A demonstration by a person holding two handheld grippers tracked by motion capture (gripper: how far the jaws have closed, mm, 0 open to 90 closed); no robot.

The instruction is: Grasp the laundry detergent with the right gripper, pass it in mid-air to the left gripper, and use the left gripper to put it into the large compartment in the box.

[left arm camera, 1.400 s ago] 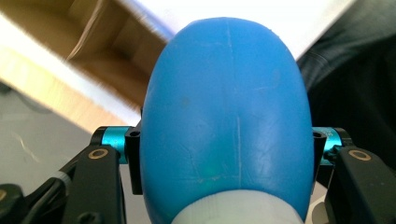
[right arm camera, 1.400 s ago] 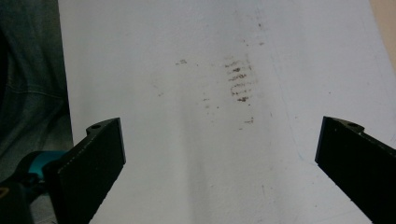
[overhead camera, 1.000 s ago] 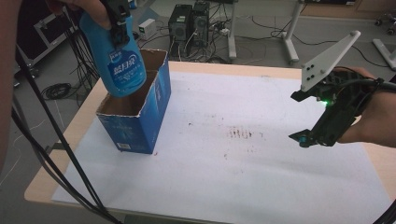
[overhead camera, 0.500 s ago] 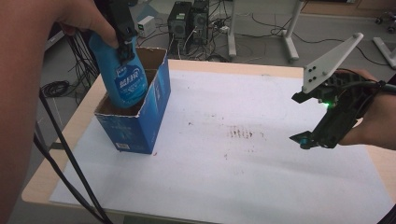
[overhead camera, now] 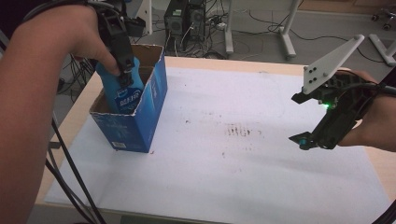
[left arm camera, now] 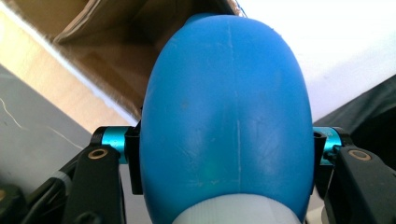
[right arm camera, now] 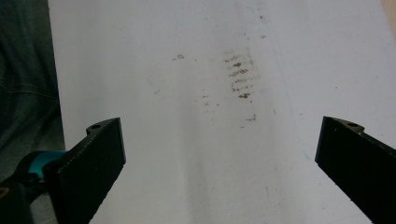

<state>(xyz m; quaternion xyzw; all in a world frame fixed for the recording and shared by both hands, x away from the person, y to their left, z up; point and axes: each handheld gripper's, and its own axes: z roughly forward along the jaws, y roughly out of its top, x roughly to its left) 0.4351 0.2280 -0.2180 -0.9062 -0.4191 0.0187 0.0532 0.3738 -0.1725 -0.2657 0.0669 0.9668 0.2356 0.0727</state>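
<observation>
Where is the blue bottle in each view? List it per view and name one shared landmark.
High view: blue bottle upper left, lowered into the cardboard box.
Left gripper view: centre, bottle clamped between the black jaws.
Right gripper view: not in it.
Shared landmark: the cardboard box.

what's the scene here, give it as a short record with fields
surface: table under a white sheet with dark smudges
box: open blue box standing near the table's left edge
bottle: blue bottle, partly down inside the box
left gripper: left gripper shut on the bottle, jaws pressing on both its sides
right gripper: right gripper open, nothing between its jaws, above the sheet at the right
</observation>
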